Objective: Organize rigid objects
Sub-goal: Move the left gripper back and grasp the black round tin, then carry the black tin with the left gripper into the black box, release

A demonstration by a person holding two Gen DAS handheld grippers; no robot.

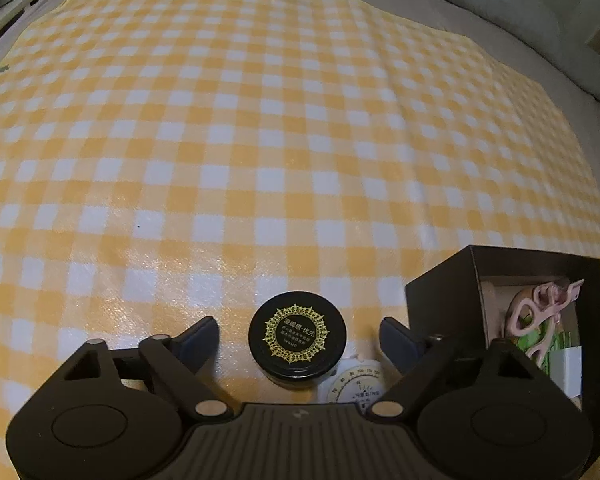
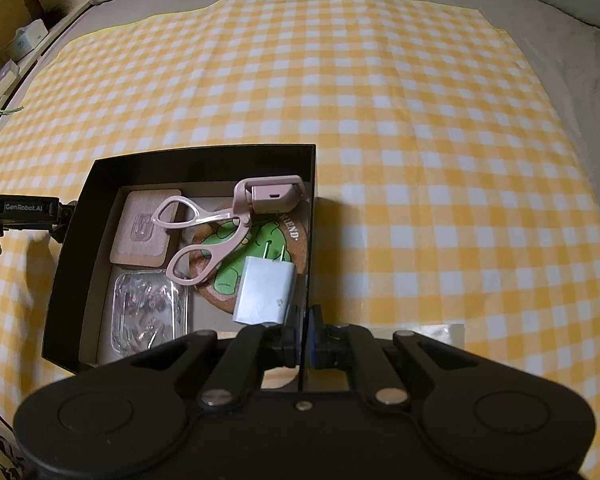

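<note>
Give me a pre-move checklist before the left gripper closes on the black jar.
1. Jar between the fingers: ok. The black jar sits between the open fingers of the left gripper.
2. Pads clear of the jar: ok, gaps show on both sides.
3. Nothing else in the closing path: not ok. A white dial lies close beside the jar near the right-hand finger.
4. Box held steady: ok. The right gripper is shut on the wall of the black box.
5. Room in the box: cannot tell. The pink eyelash curler, white charger and coaster already crowd the floor.
</note>
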